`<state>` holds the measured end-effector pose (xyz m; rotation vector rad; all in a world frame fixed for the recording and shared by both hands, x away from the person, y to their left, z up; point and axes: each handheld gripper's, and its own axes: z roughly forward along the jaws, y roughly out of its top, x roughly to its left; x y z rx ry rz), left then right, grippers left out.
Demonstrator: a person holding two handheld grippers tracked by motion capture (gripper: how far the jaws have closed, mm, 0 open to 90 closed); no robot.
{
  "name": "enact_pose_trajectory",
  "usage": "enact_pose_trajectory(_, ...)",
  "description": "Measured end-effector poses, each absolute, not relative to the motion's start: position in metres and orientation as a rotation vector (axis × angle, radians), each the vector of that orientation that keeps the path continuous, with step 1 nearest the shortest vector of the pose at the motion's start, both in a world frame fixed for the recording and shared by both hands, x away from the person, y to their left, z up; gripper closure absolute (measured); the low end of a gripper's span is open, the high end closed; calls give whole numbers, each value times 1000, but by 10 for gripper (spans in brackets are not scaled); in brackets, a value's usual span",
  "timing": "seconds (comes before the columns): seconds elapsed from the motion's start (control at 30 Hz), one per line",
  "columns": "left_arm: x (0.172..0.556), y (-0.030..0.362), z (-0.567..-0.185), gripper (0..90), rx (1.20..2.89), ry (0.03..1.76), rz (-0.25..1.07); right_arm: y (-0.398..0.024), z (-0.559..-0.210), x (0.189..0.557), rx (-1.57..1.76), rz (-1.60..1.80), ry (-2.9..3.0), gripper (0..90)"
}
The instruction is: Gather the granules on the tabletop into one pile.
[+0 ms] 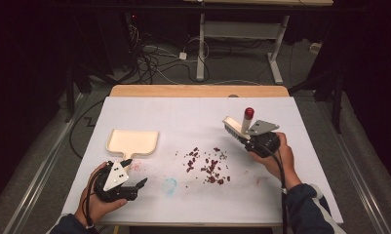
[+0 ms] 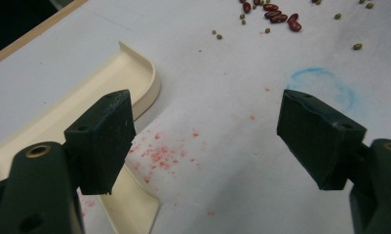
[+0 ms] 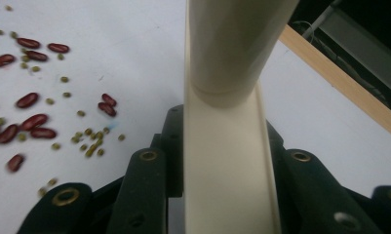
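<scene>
The right tool is clamped tight on the cream handle of a small brush, whose red-capped end stands up above the hand; the bristle head sits just left of the tool, raised off the white tabletop, to the upper right of the scattered beans; in the right gripper view the handle runs straight up between the two black jaws, pressed on both sides. The left tool stands wide open with nothing between its jaws; it hovers low at the near left of the tabletop, just at the handle of the cream dustpan, which lies flat with its open mouth away from the person; in the left gripper view the dustpan's rim passes beside and under the left-hand jaw. The red kidney beans and small green beans lie loose in the middle of the tabletop, between dustpan and brush, apart from both; a faint blue ring and pink specks mark the surface near the left tool.
</scene>
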<state>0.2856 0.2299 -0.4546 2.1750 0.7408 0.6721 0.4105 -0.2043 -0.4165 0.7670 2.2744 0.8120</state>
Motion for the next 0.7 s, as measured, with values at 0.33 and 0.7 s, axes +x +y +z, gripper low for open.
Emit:
enact_pose_trajectory(0.33,283,230,-453,213,2180,730,677,-147,-448,400,586,692,2357,679)
enact_pose_trajectory(0.7,281,229,-450,213,2170,712,668,-141,-445,366,467,800,2441,678)
